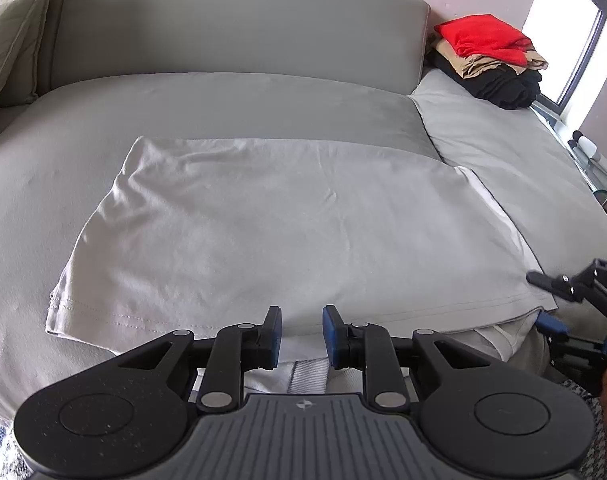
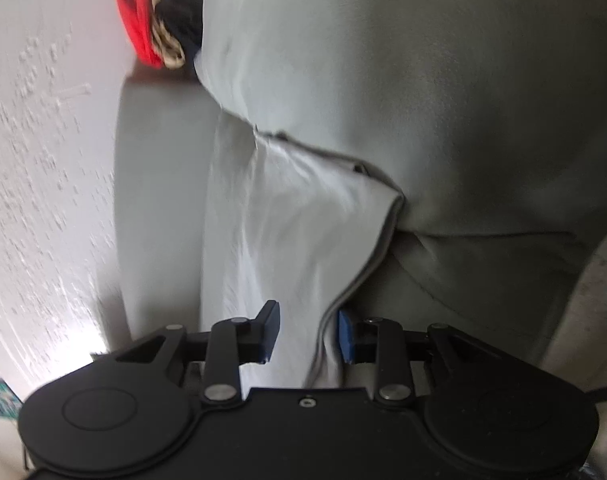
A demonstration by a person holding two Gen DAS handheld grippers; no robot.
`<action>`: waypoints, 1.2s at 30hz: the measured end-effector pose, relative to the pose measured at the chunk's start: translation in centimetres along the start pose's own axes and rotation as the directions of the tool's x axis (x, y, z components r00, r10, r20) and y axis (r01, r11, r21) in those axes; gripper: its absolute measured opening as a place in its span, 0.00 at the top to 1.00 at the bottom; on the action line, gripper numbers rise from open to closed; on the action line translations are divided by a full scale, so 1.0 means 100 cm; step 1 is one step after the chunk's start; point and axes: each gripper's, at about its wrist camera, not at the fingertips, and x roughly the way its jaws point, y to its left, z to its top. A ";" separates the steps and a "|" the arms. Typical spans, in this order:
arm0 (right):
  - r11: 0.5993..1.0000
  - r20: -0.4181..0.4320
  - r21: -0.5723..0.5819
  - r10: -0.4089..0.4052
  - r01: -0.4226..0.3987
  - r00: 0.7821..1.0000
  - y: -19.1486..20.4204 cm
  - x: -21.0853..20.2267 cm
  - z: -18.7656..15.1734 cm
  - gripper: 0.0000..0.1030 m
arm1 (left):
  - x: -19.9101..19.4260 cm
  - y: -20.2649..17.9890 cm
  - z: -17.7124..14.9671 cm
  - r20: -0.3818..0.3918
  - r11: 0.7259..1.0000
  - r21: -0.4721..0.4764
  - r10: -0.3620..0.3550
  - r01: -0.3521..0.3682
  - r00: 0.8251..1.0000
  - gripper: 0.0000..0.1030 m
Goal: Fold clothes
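Shirt (image 1: 287, 224) flat on sofa (image 1: 231, 104), just ahead of left hand-held gripper (image 1: 302, 336), jaws parted, empty. Right hand-held gripper (image 2: 309, 334) at shirt's right hem corner, jaws apart, hem edge between them.

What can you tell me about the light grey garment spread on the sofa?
The light grey garment looks like a soft knit T-shirt, lying flat on the grey sofa seat, lightly creased. A stitched hem shows along its left edge. Its near edge hangs over the seat front. The right claw, open, straddles its right edge; the left claw, open, sits at the near edge without gripping.
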 end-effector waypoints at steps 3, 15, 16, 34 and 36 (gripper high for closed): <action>1.000 0.071 -0.004 0.031 -0.031 0.997 -0.004 0.005 0.003 0.71 | -0.003 0.004 -0.001 0.006 1.000 0.000 0.006 -0.006 1.000 0.79; 0.989 0.067 -0.118 -0.077 0.085 0.995 0.015 -0.002 0.001 0.80 | -0.018 0.053 0.010 -0.015 0.989 0.078 0.128 -0.126 0.992 0.87; 0.989 0.071 -0.119 -0.077 0.085 0.995 0.016 -0.001 0.002 0.80 | -0.013 0.056 0.012 -0.041 0.986 0.111 0.130 -0.124 0.991 0.88; 0.693 0.344 -0.605 -0.216 0.391 0.914 0.136 0.029 -0.052 0.96 | -0.050 0.106 -0.011 0.073 0.995 0.057 0.076 -0.080 0.994 0.87; 0.604 0.332 -0.712 -0.162 0.360 0.929 0.166 0.037 -0.082 0.96 | -0.056 0.116 -0.012 0.111 0.998 -0.006 0.070 -0.069 0.991 0.87</action>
